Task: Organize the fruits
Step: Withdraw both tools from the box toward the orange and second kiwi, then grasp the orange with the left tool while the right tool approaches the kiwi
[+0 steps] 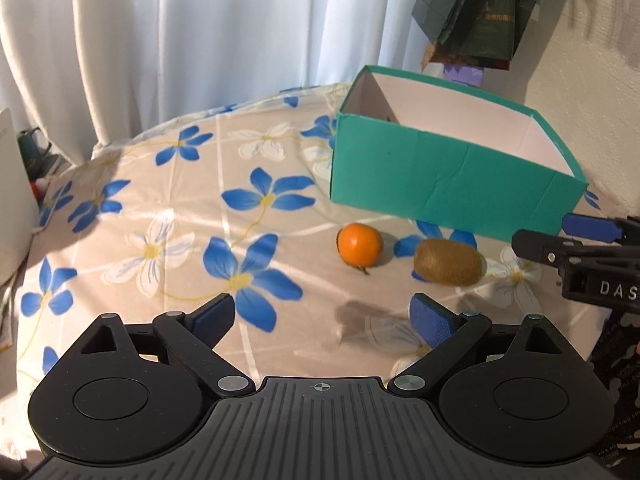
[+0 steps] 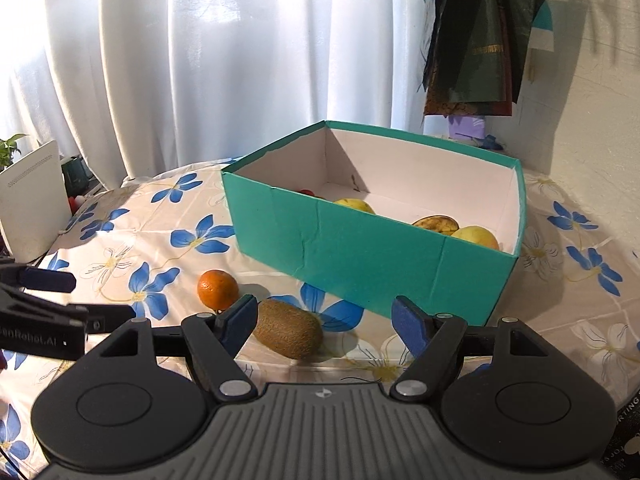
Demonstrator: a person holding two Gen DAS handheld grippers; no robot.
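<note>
An orange mandarin [image 1: 359, 245] and a brown kiwi [image 1: 448, 262] lie on the flowered tablecloth in front of a teal box [image 1: 440, 184]. My left gripper [image 1: 322, 318] is open and empty, a little short of both fruits. My right gripper [image 2: 325, 320] is open and empty, close above the kiwi [image 2: 289, 334], which lies beside its left finger; the mandarin [image 2: 217, 288] is further left. The box [image 2: 360, 256] holds yellow fruits [image 2: 476, 237] and a dark browned one [image 2: 435, 224]. The right gripper shows at the right edge of the left wrist view [image 1: 560, 240].
The round table with flowered cloth [image 1: 160, 216] ends at a white curtain [image 2: 200, 60] behind. A white device [image 2: 34, 216] stands at the far left. Dark bags [image 2: 484, 32] hang on the wall at the right. The left gripper's fingers [image 2: 48, 280] reach in from the left.
</note>
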